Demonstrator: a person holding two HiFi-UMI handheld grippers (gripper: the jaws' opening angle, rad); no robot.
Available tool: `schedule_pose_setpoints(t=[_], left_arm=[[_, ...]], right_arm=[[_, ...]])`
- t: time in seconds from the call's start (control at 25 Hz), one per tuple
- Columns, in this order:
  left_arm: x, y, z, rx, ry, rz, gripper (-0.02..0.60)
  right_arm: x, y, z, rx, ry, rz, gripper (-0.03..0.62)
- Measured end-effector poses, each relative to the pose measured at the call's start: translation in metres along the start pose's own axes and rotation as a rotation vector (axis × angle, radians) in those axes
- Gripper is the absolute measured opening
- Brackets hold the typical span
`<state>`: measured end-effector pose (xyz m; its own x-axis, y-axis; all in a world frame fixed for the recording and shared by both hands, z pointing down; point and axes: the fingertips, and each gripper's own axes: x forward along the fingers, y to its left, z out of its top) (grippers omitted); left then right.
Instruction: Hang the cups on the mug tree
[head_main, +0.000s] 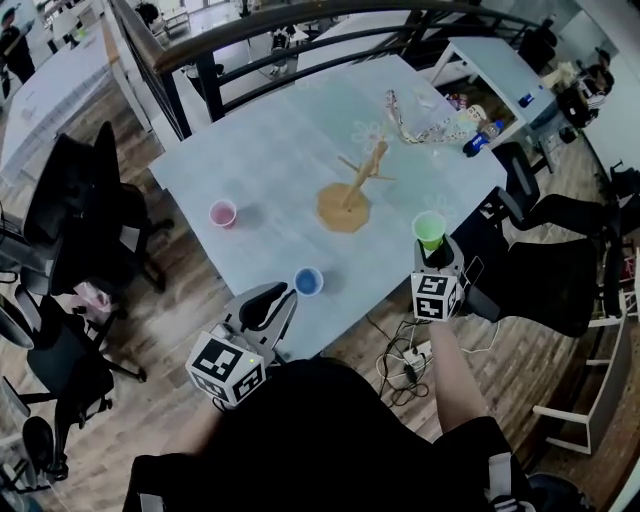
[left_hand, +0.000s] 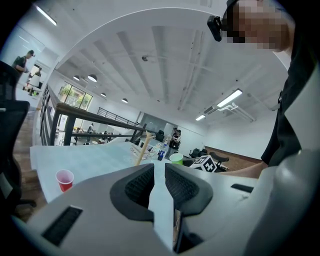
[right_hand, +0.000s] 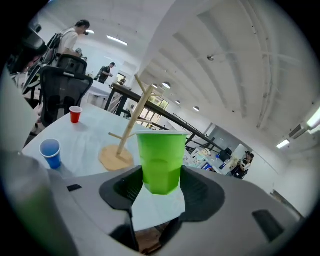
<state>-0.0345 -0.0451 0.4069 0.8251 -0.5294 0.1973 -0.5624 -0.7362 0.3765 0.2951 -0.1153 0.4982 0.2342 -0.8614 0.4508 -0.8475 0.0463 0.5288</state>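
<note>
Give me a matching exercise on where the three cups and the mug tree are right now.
Things:
1. green cup
2. blue cup
3. pink cup
4. mug tree

Places or states:
A. on the table, left of the mug tree in the head view
B. gripped by the right gripper
C. mid-table, no cup hung on it
D. on the table, near the person's edge

Pairs: 1-B, 2-D, 3-A, 4-C

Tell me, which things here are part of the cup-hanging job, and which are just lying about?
Part of the job: green cup, held in the right gripper; blue cup; pink cup; wooden mug tree; left gripper, empty.

Just lying about: blue bottle; patterned clutter beside it; office chairs; cables.
</note>
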Motion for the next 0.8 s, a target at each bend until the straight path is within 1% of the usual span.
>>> schedule_pose_setpoints(t=[0.24,0.52,0.8], left_arm=[[-0.006,0.003,0.003,-0.008,-0.013,0.010,0.074],[-0.008,0.007,0.007,-0.009,-0.018,0.025,0.074],[-0.005,0.009,0.004,-0.012,-0.011,0.054,0.074]], right_arm=[[0.008,-0.015,0.028,-0.142,-0.024,-0.040,0.255],[0.029,-0.021,0.050,-0.216,-0.023,-0.025,0.255],[0.053,-0.020,0.054,-0.314,0.000,-0.017,0.255]])
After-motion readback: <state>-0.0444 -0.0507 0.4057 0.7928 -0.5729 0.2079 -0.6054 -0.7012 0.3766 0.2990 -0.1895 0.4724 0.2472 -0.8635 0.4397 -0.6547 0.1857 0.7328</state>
